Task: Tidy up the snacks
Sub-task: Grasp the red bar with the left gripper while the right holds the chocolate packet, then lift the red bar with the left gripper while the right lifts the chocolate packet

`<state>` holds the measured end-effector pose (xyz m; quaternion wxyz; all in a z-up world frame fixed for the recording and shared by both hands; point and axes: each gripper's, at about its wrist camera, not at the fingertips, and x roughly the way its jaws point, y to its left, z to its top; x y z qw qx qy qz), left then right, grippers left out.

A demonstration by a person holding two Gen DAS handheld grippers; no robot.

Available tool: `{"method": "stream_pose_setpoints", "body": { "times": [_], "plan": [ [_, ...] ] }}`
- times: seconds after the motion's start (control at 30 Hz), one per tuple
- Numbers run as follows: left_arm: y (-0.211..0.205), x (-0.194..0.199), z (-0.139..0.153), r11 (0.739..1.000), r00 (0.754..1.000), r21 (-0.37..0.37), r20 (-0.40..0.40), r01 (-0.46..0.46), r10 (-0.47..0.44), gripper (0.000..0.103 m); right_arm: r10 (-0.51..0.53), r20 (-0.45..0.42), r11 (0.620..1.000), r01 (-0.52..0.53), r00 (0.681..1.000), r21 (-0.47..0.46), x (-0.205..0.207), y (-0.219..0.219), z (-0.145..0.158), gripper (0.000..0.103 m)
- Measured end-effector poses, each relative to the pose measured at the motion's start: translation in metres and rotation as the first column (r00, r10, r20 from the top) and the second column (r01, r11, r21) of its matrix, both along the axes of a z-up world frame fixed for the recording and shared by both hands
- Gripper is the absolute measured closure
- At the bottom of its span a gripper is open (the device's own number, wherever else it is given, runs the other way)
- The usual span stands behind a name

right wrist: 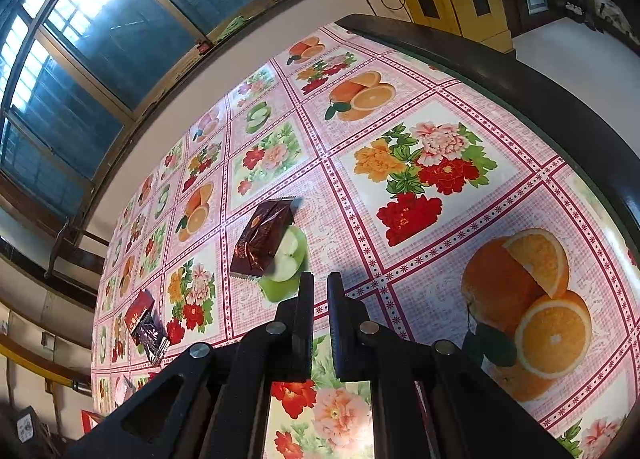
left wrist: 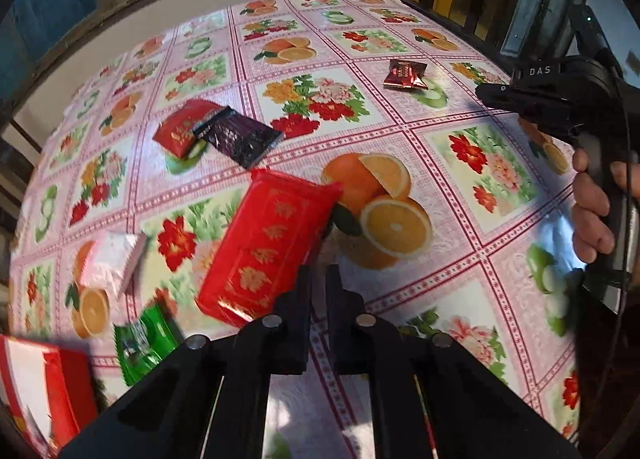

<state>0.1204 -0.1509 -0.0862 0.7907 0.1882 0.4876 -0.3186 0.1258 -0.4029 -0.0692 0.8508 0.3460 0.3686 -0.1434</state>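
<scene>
Left tongs [left wrist: 318, 279] closed, empty, beside large red gold-patterned packet [left wrist: 266, 247] on floral worktop [left wrist: 400, 131]. Red packet [left wrist: 182, 131], dark purple packet [left wrist: 240, 139], white packet [left wrist: 114, 265], green packet [left wrist: 142, 339] nearby. Right tongs [right wrist: 320, 287] closed, empty, near brown packet [right wrist: 262, 237]; "DAS" legible on its housing.
</scene>
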Motion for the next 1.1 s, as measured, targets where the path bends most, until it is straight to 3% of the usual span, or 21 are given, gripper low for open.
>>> {"method": "stream_pose_setpoints", "body": {
  "times": [0.07,0.13,0.23,0.3,0.33,0.37,0.4,0.53,0.57,0.67,0.9,1.1],
  "plan": [
    [0.007,-0.001,-0.008,1.0,0.999,-0.004,-0.032,-0.026,0.026,0.096,0.021,0.004,1.0,-0.021,1.0,0.014,0.004,0.0,-0.001,0.096],
    [0.01,-0.003,-0.007,1.0,1.0,-0.002,-0.008,-0.03,0.03,0.096,0.053,0.025,0.992,-0.055,0.998,0.114,0.009,-0.003,-0.008,0.096],
    [0.02,-0.002,0.011,0.998,1.0,-0.058,-0.008,-0.009,0.009,0.092,0.034,0.014,0.995,-0.035,0.999,0.094,0.016,0.0,-0.006,0.096],
    [0.026,0.0,0.028,0.999,0.998,-0.053,0.056,-0.01,0.013,0.068,0.038,0.0,0.994,-0.038,0.999,0.105,0.028,0.004,-0.005,0.096],
    [0.03,0.002,0.036,0.999,0.995,-0.051,0.094,-0.018,0.023,0.041,0.037,-0.002,0.993,-0.036,0.999,0.11,0.034,0.005,-0.004,0.096],
    [0.033,0.005,0.042,0.998,0.993,-0.056,0.118,-0.02,0.027,0.022,0.031,-0.011,0.994,-0.03,0.999,0.101,0.041,0.009,-0.002,0.095],
    [0.036,0.009,0.048,0.998,0.99,-0.064,0.134,-0.024,0.032,0.02,0.025,-0.028,0.997,-0.023,0.999,0.08,0.049,0.014,-0.001,0.088],
    [0.041,0.022,0.055,0.998,0.988,-0.07,0.153,-0.008,0.019,0.02,-0.039,-0.127,0.998,0.032,0.991,-0.055,0.074,0.033,0.0,0.048],
    [0.039,0.025,0.052,0.999,0.988,-0.052,0.156,-0.004,0.012,0.02,-0.051,-0.146,0.995,0.038,0.988,-0.088,0.079,0.038,-0.001,0.045],
    [0.032,0.03,0.04,1.0,0.983,0.009,0.185,0.01,-0.012,0.02,-0.112,-0.214,0.975,0.066,0.97,-0.214,0.091,0.045,-0.001,0.04],
    [0.017,0.036,0.016,0.999,0.985,0.039,0.172,0.016,-0.022,0.02,-0.114,-0.238,0.954,0.04,0.965,-0.297,0.102,0.045,-0.005,0.04],
    [-0.002,0.029,-0.001,0.994,0.981,0.102,0.184,0.049,-0.067,0.02,-0.091,-0.283,0.91,-0.036,0.955,-0.413,0.115,0.056,-0.01,0.041]
  ]
}}
